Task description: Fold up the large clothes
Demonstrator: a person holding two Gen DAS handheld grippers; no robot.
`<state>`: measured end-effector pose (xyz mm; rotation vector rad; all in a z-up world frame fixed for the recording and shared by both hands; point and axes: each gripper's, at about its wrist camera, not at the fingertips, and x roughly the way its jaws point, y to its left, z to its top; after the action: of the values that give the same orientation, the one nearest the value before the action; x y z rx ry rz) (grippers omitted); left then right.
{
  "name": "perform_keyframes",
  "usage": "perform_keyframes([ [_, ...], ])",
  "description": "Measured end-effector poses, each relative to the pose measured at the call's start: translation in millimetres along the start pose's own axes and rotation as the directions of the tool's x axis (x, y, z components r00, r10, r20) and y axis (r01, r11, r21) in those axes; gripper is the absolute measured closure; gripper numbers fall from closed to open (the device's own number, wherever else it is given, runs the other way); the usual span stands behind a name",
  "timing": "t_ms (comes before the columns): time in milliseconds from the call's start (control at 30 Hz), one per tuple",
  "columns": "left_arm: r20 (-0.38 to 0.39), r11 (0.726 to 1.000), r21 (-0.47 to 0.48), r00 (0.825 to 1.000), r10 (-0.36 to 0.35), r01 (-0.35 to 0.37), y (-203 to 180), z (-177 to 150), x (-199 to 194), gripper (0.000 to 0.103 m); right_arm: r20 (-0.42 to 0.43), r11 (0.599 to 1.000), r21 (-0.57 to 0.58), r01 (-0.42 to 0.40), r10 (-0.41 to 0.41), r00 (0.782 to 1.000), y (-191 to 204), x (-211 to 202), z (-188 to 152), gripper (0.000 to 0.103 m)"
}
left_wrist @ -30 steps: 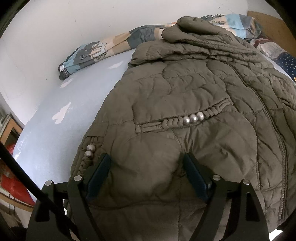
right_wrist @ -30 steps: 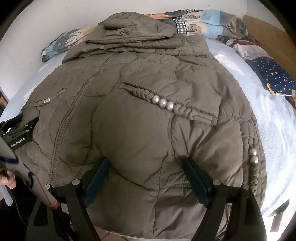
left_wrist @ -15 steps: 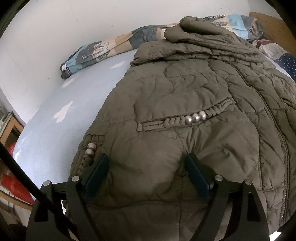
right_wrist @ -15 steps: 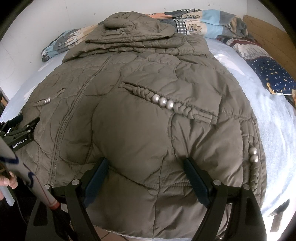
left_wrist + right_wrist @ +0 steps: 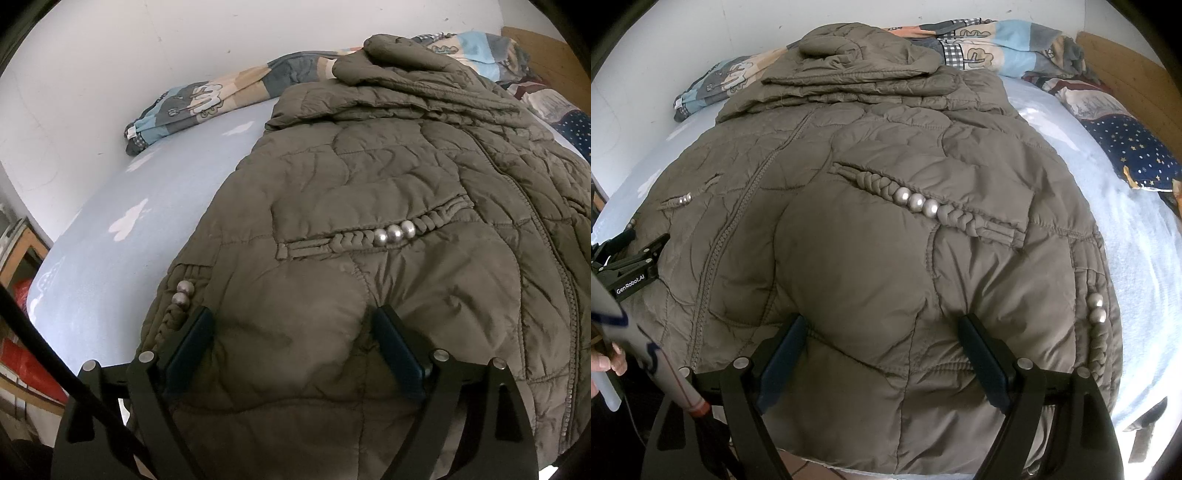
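Observation:
An olive quilted jacket (image 5: 369,166) lies front up on the bed, its hood (image 5: 849,55) folded at the far end and its zip (image 5: 738,206) closed. My left gripper (image 5: 291,314) rests on the hem's left part near the side beads. Its jaws are opening, with a puff of fabric bulging between them and no pinch. My right gripper (image 5: 881,321) stands wide open on the hem's right part, fabric bulging between its fingers too. In the right wrist view the left gripper (image 5: 635,254) shows at the jacket's left edge.
The light-blue sheet (image 5: 129,221) lies bare to the jacket's left and right (image 5: 1126,258). A patterned quilt (image 5: 997,44) lies along the wall, beside a starry navy pillow (image 5: 1126,155) and a wooden headboard (image 5: 1126,74). A person's hand (image 5: 605,362) shows at the left edge.
The left gripper's jaws have spread a little wider over the hem. The right gripper and the jacket have not moved.

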<state>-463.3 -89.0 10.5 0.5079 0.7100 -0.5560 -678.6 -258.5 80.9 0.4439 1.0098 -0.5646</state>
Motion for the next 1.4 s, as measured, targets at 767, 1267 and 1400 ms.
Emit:
perform_keyframes([
  [767, 0.000, 1.000, -0.007, 1.000, 0.004, -0.004, -0.4, -0.4, -0.4, 0.012, -0.001, 1.000, -0.003, 0.003, -0.003, 1.000, 0.3, 0.2, -0.1, 0.015],
  [1267, -0.012, 1.000, -0.016, 1.000, -0.026, 0.025, 6.9, 3.2, -13.4, 0.012, 0.007, 0.999, -0.028, 0.025, -0.025, 1.000, 3.5, -3.5, -2.0, 0.014],
  [1400, 0.006, 0.997, -0.078, 1.000, -0.024, 0.024, 28.8, 5.5, -29.8, 0.012, 0.042, 0.996, -0.052, 0.072, -0.070, 0.997, 9.2, -15.4, -3.4, 0.014],
])
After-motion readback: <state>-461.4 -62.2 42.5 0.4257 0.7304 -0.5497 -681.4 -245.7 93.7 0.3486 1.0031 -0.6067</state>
